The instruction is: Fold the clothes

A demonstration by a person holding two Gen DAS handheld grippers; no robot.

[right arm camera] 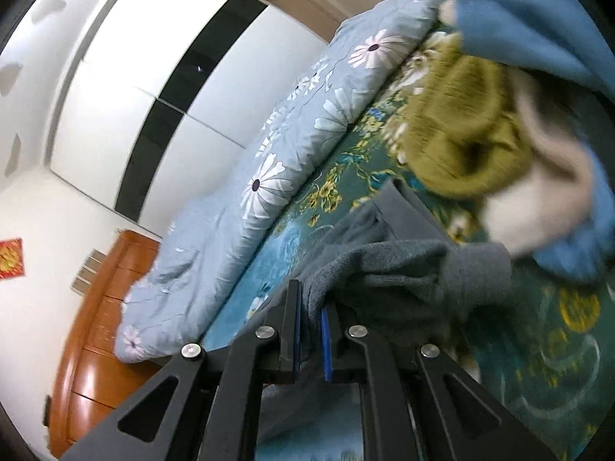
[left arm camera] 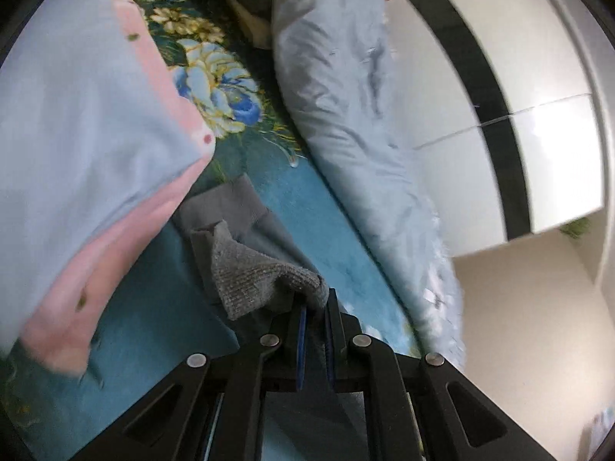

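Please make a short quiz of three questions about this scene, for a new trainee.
1. True or false: the left gripper is shut on the grey knitted garment.
2. What does the right gripper hold? A) the olive-green knitted garment B) the grey knitted garment C) nothing
3. What lies along the teal floral bedsheet, on the white wardrobe side?

Key: 1 true; 2 B; 3 the pale blue daisy-print quilt.

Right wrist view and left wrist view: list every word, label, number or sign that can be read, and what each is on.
No text can be read in either view.
Red paper on the wall, with gold marks: too blurred to read, and I cannot tell if they are writing.
Grey garment, quilt, bedspread, wardrobe: no lettering visible.
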